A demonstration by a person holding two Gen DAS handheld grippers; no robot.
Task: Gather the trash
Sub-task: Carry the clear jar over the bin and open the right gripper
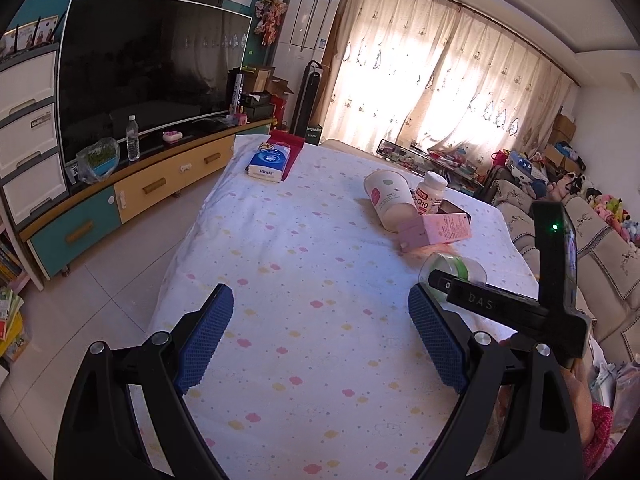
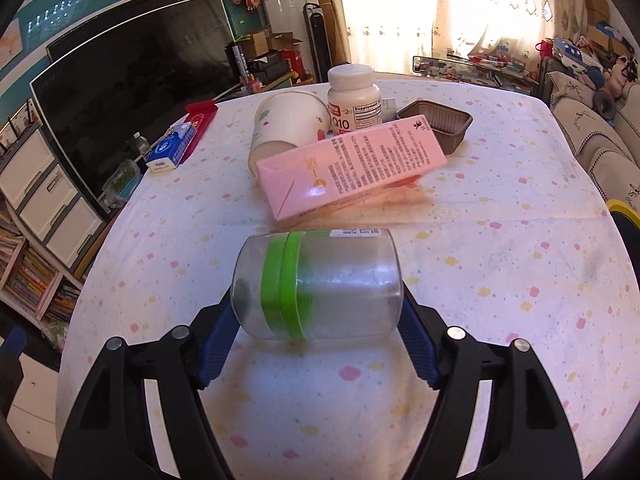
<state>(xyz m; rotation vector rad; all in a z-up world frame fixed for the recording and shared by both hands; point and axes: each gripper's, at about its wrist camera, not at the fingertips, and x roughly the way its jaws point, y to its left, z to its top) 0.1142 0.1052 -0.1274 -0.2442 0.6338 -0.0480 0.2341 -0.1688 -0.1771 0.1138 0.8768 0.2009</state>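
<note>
A clear plastic jar (image 2: 320,284) with a green band lies on its side on the cloud-print tablecloth (image 2: 500,264). My right gripper (image 2: 318,312) has a blue pad against each end of it, shut on the jar. Behind it lie a pink carton (image 2: 352,164), a tipped paper cup (image 2: 288,120), a white supplement bottle (image 2: 354,96) and a brown plastic tray (image 2: 440,122). My left gripper (image 1: 320,300) hovers open over bare cloth, nothing between its pads. In the left wrist view the jar (image 1: 452,268) sits to its right, partly hidden by the right gripper's black body.
A blue tissue pack (image 1: 266,162) and a red flat item (image 1: 294,152) lie at the table's far left corner. A TV (image 1: 152,64) on a low cabinet stands to the left. A sofa (image 1: 600,248) runs along the right, with a person's hand at the lower right.
</note>
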